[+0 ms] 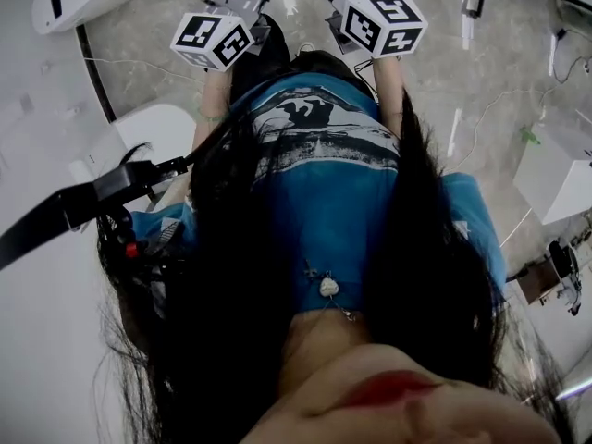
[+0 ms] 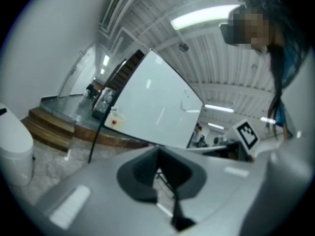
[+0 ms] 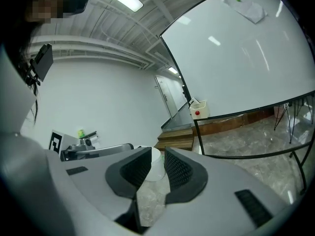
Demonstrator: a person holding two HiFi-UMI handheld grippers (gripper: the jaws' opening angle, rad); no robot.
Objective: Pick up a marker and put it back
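The left tool (image 2: 158,154) has its jaws drawn together at the tips, gripping nothing. The right tool (image 3: 156,166) stands narrowly parted, empty. I can't make out a marker anywhere; a whiteboard (image 3: 246,58) stands ahead.

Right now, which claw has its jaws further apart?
The right claw: the floor and a white cylinder show through its gap. On the left claw the tips meet.

Head view: steeply down, close over shirt (image 1: 333,169), floor (image 1: 139,58) beyond.
Gripper views: low, roughly level; both share whiteboard (image 2: 152,104).
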